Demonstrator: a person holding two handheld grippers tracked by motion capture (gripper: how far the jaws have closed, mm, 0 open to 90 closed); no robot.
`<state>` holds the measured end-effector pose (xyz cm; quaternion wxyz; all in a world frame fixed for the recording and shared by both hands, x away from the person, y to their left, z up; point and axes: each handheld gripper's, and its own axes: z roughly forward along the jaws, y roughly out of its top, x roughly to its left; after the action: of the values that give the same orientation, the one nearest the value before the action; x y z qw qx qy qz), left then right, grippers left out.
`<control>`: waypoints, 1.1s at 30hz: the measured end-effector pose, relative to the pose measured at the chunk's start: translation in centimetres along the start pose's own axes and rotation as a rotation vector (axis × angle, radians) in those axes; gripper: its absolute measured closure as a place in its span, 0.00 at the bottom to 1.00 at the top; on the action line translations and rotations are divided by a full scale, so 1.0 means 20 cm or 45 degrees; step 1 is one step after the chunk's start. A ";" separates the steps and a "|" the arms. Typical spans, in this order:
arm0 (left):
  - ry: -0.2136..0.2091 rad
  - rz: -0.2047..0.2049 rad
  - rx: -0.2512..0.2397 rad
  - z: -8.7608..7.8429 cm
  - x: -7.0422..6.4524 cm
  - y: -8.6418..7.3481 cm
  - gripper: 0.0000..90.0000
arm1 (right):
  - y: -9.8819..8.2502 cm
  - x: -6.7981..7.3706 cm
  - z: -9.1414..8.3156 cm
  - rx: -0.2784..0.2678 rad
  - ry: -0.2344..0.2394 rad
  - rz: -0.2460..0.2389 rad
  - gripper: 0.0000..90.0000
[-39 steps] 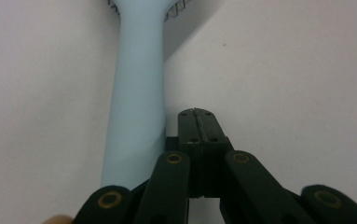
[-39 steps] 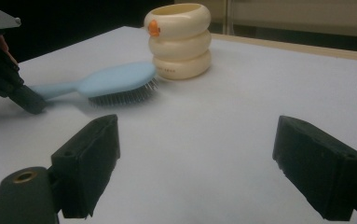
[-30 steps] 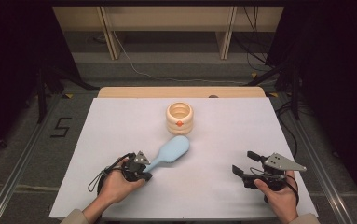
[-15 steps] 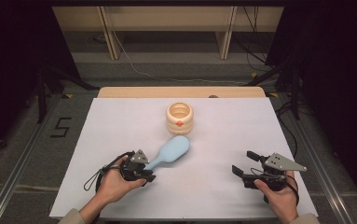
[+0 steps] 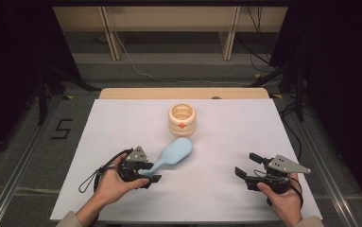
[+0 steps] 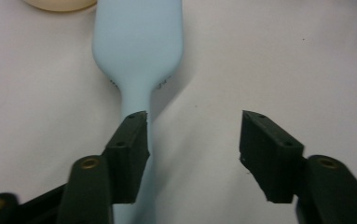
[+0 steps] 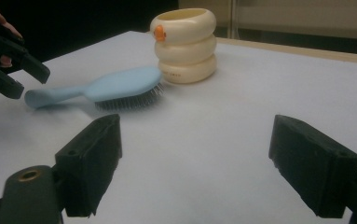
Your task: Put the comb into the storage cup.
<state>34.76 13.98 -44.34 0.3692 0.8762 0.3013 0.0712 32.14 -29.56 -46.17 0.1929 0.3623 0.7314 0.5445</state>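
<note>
A light blue hairbrush (image 5: 174,152) lies bristles down on the white table (image 5: 226,137), its handle pointing at my left gripper (image 5: 149,171). In the left gripper view the jaws have just been opening and stand apart. The brush handle (image 6: 139,42) runs along the inner edge of the left jaw, well clear of the other. My right gripper (image 5: 247,164) rests open near the front right with nothing between its fingers. In the right gripper view (image 7: 195,135) the brush (image 7: 120,84) lies flat on the table.
A cream ringed container (image 5: 182,119) with an orange dot stands just behind the brush head, also seen as the stacked-ring pot (image 7: 184,44). The left gripper's cable loops at the front left. Both hands sit close to the table's front edge.
The left gripper's jaws have opened off the brush handle. The brush stays where it was on the table. The right gripper has not moved.
</note>
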 end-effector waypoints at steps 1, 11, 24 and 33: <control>0.012 0.000 0.006 0.00 0.00 0.00 0.40 | 0.00 0.00 0.00 0.001 0.002 -0.001 0.18; 0.160 0.024 0.106 0.00 0.00 0.01 0.00 | 0.00 0.00 0.00 0.010 -0.005 -0.011 0.18; 0.155 0.041 0.176 0.02 0.02 0.09 0.00 | 0.00 0.00 0.00 0.017 -0.022 -0.012 0.18; 0.109 0.085 0.316 0.09 0.04 0.15 0.04 | 0.00 0.00 0.00 0.025 -0.022 -0.010 0.18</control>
<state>37.48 11.80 -43.64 0.2422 0.9209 0.2938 0.0830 32.17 -29.45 -46.20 0.1980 0.3659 0.7365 0.5334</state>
